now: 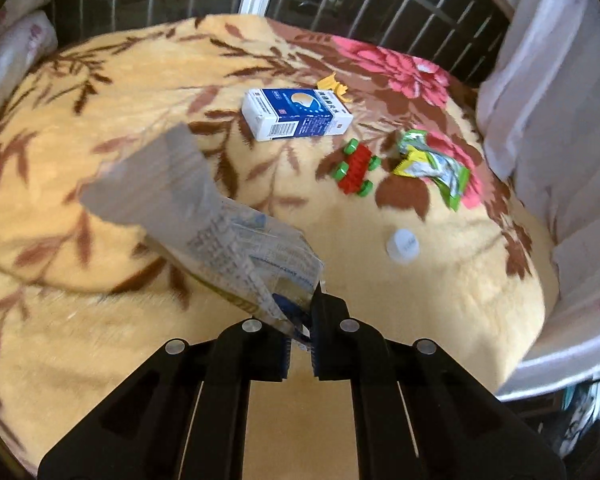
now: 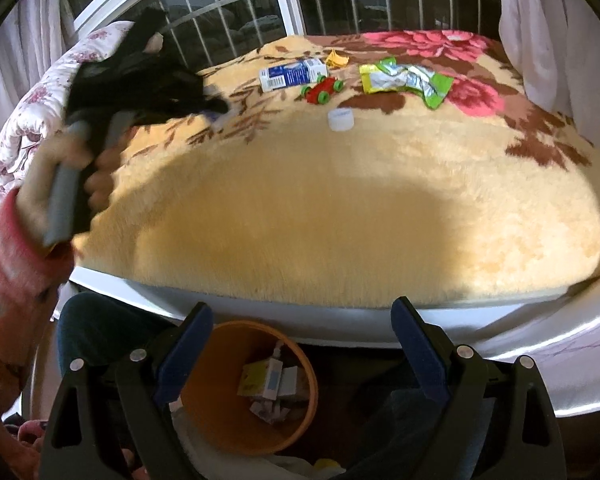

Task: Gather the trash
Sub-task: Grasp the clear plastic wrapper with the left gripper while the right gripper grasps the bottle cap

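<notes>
Currently, trash is being gathered from a bed covered by a plush yellow blanket printed with brown leaves and pink flowers. The left gripper is clamped on one corner of a thin, crinkly printed packet, which hangs lifted above the blanket's near left area. The right gripper has its jaws spread wide and holds nothing; it hovers off the near edge of the bed, over a round orange bin that already contains small boxes and papers.

Judging by this, the packet is mid-carry. The next move likely calls for bringing it toward the near edge and over the bin before letting go.

More litter lies toward the far right of the bed: a stiff blue-and-white carton, a crumpled foil wrapper in green and yellow, a scrap of yellow paper, and a small white bottle cap. A red toy car with green wheels sits between carton and wrapper.
</notes>
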Available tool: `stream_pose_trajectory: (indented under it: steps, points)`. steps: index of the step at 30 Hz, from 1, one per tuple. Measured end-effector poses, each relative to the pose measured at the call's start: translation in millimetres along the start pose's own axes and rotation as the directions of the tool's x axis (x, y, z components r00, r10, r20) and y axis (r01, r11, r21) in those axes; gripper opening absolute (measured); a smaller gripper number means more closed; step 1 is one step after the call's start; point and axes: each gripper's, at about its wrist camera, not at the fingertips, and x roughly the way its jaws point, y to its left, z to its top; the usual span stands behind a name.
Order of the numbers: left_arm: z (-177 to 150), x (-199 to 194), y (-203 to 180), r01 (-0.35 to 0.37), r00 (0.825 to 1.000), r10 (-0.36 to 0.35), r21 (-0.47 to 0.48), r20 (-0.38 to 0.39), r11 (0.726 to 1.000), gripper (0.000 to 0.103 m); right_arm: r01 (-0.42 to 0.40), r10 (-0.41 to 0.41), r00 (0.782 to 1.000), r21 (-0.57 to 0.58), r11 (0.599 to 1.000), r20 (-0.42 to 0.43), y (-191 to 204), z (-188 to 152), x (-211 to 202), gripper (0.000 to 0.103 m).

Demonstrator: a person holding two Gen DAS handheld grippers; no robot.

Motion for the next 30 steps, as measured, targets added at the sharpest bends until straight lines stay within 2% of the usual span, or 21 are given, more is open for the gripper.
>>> stream_pose_trajectory:
  steps: [6,13,18,23,26,30]
  points:
    - [-33,-35,3,-0.015,0.999,0.013,0.053,0.031,0.998,0.006,0.037,-0.035,0.998,-0.022,0.999,0.059,-2,36,4,0.089]
    - [-47,-52,12,-0.026,0.998,0.023,0.059,0.051,0.998,0.006,0.107,-0.105,0.989,-0.020,0.994,0.106,-14,103,43,0.089]
    - [-48,-52,20,-0.029,0.998,0.027,0.043,0.049,0.999,0.007,0.156,-0.153,0.983,-0.021,0.988,0.100,-21,142,82,0.089]
    - [-48,-47,27,-0.033,0.999,0.032,0.032,0.035,0.999,0.006,0.200,-0.200,0.979,0.003,0.980,0.048,-31,170,129,0.088]
    - [-49,-43,30,-0.029,0.999,0.029,0.029,0.022,0.999,0.007,0.221,-0.221,0.975,-0.015,0.975,0.012,-30,175,151,0.080]
    - [-49,-38,30,-0.029,1.000,0.029,0.034,0.008,0.999,0.006,0.230,-0.232,0.972,-0.052,0.972,-0.032,-27,175,171,0.051]
